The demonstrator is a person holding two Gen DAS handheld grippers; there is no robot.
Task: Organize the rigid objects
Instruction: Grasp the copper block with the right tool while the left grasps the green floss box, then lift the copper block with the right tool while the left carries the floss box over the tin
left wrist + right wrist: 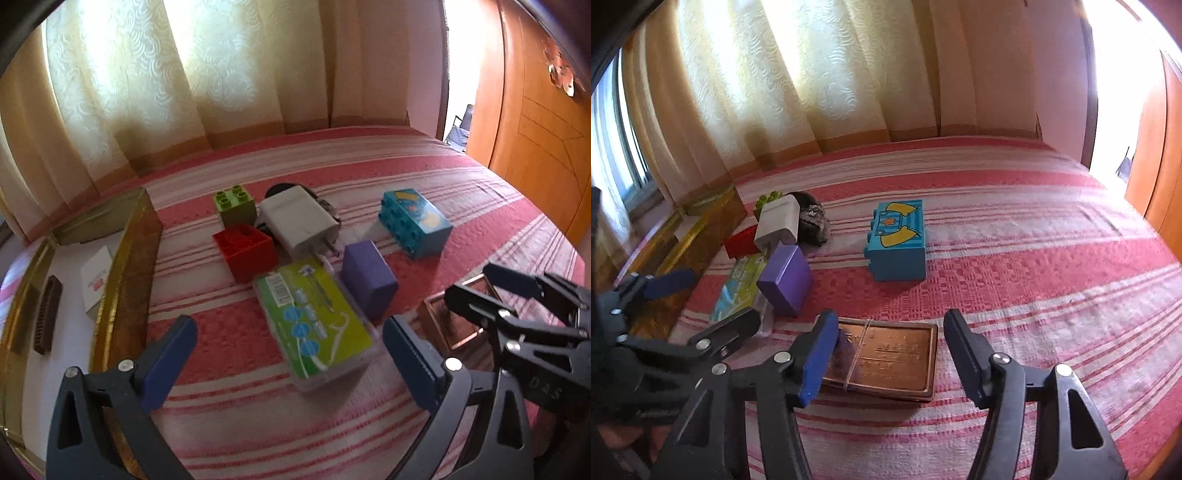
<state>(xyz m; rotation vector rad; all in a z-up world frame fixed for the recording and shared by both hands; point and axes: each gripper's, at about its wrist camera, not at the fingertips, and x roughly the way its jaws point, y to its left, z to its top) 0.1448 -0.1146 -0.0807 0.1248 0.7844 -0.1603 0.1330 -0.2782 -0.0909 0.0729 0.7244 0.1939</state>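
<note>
Jaws of the right hand-held gripper point(890, 356) stand apart astride a copper tin point(886, 360), not pressing it; the left hand-held gripper point(290, 356) is spread wide over a green case point(317, 321) on the bed point(1034, 258).

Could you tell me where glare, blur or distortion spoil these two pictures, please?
Left wrist view: the backlit curtain glares, the doorway is blown out, the bedspread bows from fisheye and the green floss-pick box is slightly soft. Right wrist view: the curtain and the upper right corner are washed out, and the window frame curves.
</note>
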